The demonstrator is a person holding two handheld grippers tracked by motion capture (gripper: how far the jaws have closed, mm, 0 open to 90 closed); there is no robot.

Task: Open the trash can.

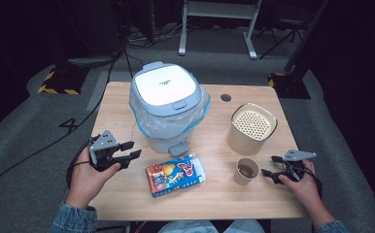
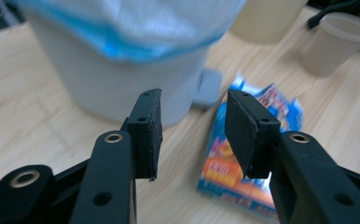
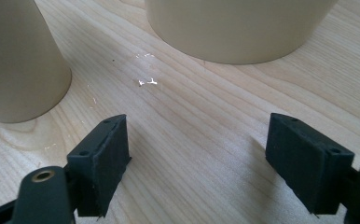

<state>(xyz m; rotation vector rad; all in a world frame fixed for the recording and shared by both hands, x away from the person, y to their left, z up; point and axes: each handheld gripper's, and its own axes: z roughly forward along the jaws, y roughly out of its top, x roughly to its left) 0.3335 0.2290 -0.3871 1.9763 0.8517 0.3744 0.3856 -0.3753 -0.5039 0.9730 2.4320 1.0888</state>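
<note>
A: So why does the left gripper hover half-open, empty?
B: It aims at the snack packet, at 4 o'clock from it. The right gripper rests wide open beside the paper cup.

The tabletop was pale wood with a small round hole near its far edge. On it stood a lidded bin lined with a blue-edged bag, and right of that a cream canister with a perforated top. A paper cup stood just in front of the canister. A colourful snack packet lay flat before the bin.
</note>
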